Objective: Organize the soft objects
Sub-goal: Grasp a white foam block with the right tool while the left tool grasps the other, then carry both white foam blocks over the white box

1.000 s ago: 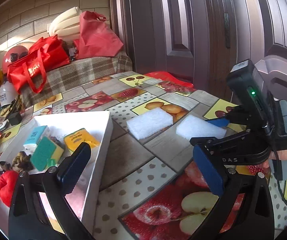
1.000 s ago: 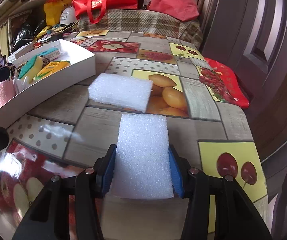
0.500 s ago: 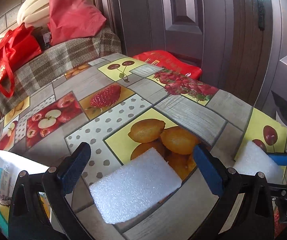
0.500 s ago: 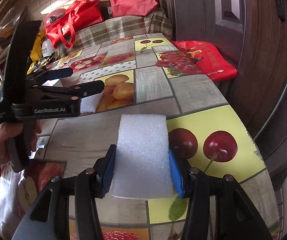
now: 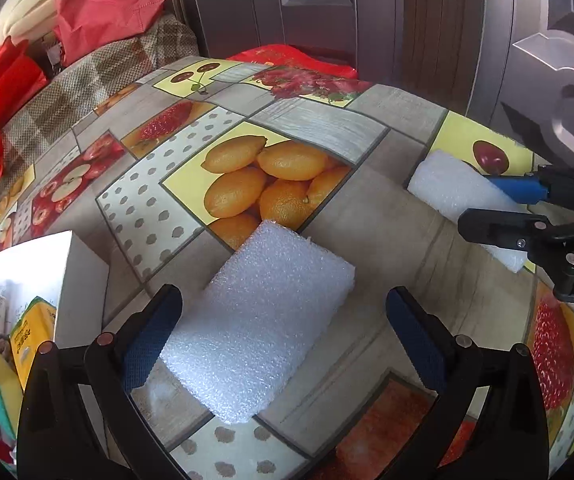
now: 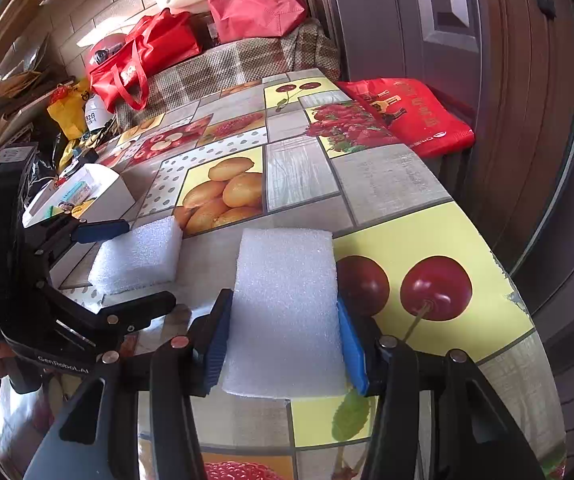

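Observation:
Two white foam blocks lie on the fruit-print tablecloth. My left gripper [image 5: 283, 336] is open, its blue pads on either side of the nearer foam block [image 5: 259, 320], not touching it; this block also shows in the right wrist view [image 6: 137, 256]. My right gripper [image 6: 285, 336] is shut on the second foam block [image 6: 287, 308], blue pads pressed against both its sides; this block shows at the right of the left wrist view [image 5: 459, 196]. The white box [image 5: 67, 264] holding sponges [image 5: 27, 336] stands at the left.
The table's edge [image 6: 527, 312] curves close by on the right, with a dark door behind it. A red bag [image 6: 411, 116] lies at the far table edge. Red bags [image 6: 147, 56] sit on a plaid-covered bench beyond the table.
My left gripper has moved forward and down from beside the box until its open pads flank the nearer foam block. My right gripper has stayed shut on its block, turning right.

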A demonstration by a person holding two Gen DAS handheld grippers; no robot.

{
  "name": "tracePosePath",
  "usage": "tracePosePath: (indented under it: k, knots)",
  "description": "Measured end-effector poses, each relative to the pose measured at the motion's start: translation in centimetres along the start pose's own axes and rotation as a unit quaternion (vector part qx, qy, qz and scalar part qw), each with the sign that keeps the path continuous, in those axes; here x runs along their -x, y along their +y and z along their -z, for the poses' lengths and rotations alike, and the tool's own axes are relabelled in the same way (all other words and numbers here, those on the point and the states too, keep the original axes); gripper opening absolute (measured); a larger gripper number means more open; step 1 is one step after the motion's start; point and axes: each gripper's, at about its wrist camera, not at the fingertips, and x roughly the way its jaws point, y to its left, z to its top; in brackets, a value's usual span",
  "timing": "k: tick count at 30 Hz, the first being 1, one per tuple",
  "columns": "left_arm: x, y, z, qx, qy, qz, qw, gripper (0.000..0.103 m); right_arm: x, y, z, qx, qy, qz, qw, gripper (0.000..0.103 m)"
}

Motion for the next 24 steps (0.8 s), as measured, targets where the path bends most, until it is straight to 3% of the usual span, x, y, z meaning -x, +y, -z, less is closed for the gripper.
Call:
tracePosePath:
  k: [6, 8, 10, 11, 16, 20, 24]
  knots:
    - [0.0, 1.0, 0.0, -0.010, 0.020, 0.003, 0.9997, 0.102, -0.2, 0.0, -0.1, 0.000, 0.002, 0.004, 1.000, 0.049]
    - [-0.1, 1.4, -0.1, 0.004, 0.023, 0.024, 0.9994, 0.083, -0.2, 0.0, 0.0, 0.002, 0.002, 0.006, 1.000, 0.049]
    - [0.4, 1.2, 0.0, -0.001, 0.016, 0.016, 0.9997, 0.068, -0.2, 0.0, 0.0, 0.003, 0.002, 0.008, 1.000, 0.049]
    - [0.5, 1.1, 0.2, -0.003, 0.012, 0.017, 0.9998, 0.066, -0.1, 0.0, 0.0, 0.002, 0.002, 0.008, 1.000, 0.049]
    - [2.7, -0.1, 2.1, 0.001, -0.041, 0.008, 0.9991, 0.063, 0.6, -0.2, 0.1, -0.005, -0.019, 0.000, 1.000, 0.049]
    - [6.4, -1.0, 3.6, 0.009, -0.116, 0.001, 0.9932, 0.063, 2.8, 0.1, 0.6, 0.000, -0.080, 0.010, 0.997, 0.049]
    - [9.7, -1.3, 5.4, 0.029, -0.183, -0.020, 0.9825, 0.063, 4.8, 2.3, 1.1, 0.049, -0.138, 0.049, 0.988, 0.049]
